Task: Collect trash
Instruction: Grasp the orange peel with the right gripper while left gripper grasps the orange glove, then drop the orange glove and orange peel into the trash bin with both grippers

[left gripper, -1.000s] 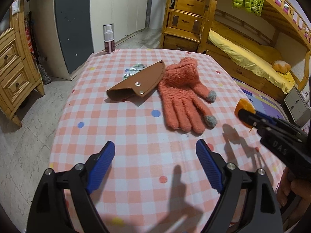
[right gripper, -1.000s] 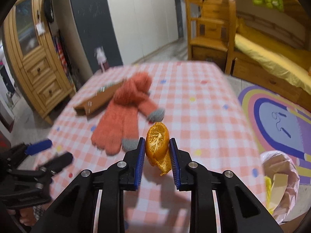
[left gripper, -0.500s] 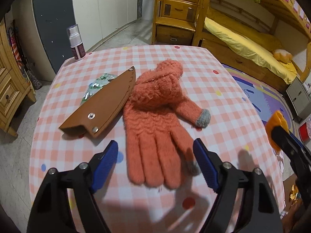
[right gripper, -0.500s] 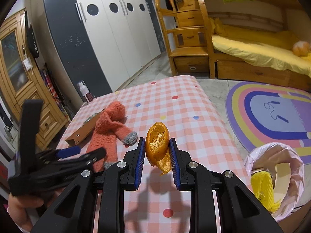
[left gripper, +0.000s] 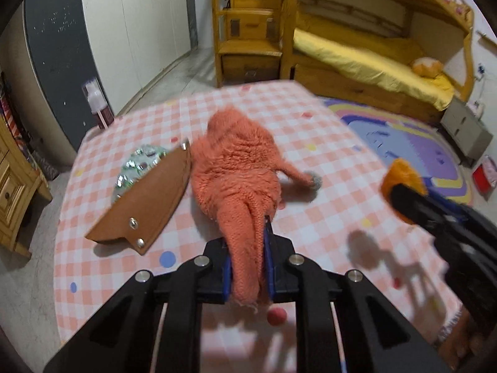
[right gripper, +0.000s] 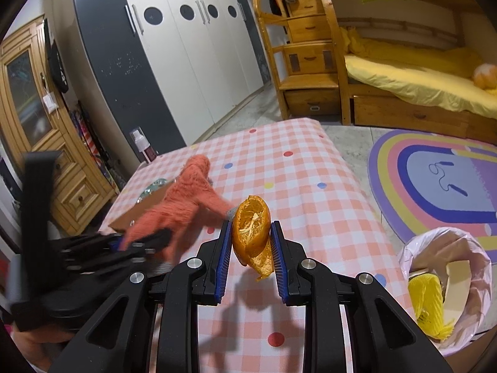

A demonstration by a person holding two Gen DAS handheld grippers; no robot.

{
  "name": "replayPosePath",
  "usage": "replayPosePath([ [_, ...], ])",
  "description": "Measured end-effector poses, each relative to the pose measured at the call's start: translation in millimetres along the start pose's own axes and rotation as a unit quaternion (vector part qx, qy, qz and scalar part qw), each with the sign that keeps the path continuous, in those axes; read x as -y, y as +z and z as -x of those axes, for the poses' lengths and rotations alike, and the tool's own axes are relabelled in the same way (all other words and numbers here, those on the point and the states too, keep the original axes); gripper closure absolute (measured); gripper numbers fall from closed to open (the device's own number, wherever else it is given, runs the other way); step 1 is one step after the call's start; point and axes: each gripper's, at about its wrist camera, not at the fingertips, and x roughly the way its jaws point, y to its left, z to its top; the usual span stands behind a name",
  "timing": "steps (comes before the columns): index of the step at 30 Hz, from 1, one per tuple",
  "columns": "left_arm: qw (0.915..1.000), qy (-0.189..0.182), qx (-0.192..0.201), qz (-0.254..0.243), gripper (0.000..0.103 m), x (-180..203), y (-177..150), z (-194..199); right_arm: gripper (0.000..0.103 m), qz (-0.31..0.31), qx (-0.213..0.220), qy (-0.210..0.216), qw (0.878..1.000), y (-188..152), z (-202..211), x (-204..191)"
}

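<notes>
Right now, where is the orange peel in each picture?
Left wrist view: the orange peel sits at the right edge, pinched in the right tool.
Right wrist view: centre, low, between that tool's blue fingers.
Shared landmark: the fuzzy orange glove on the checked tablecloth.

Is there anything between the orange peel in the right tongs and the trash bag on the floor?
Nothing visible. The right tongs hold the orange peel above the table; the open trash bag sits beyond its right edge.

Left tongs: matte black plastic linkage arms, silver round screws at pivots. Right tongs: same build. Blue ribbed pads line both.
</notes>
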Motion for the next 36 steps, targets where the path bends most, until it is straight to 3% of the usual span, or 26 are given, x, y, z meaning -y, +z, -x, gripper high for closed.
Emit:
replayPosePath([
  [7, 0.9958, -0.043, 0.080, -0.015, 0.089, -10.2, 11.0, 92.8, 0.077, 0.014, 0.049, 0.001, 0.999, 1.5, 27.9, -7.1],
  [17, 0.9845, -0.098, 0.143, -0.026, 0.089, 9.3, 33.6, 159.3, 0.077, -0.001, 0.102, -0.009, 0.995, 18.8, 102.4, 13.4],
  [21, 0.9835, -0.082, 0.147, -0.067, 0.089, 41.5, 27.3, 155.0, 0.077, -0.001, 0.105, -0.038, 0.994, 16.1, 122.9, 26.2],
  [27, 0.9786, -0.134, 0.118, -0.102, 0.089, 100.7, 9.8, 123.5, 0.077, -0.009, 0.082, -0.082, 0.993, -4.2, 144.5, 59.2],
  [30, 0.9744, -0.138, 0.109, -0.140, 0.089, 134.5, 2.0, 110.5, 0.077, -0.016, 0.070, -0.110, 0.991, -17.5, 154.7, 80.9],
  [36, 0.9599, -0.181, 0.095, -0.192, 0.089, 192.7, -7.6, 94.7, 0.077, -0.051, 0.046, -0.175, 0.982, -43.6, 164.1, 132.4],
])
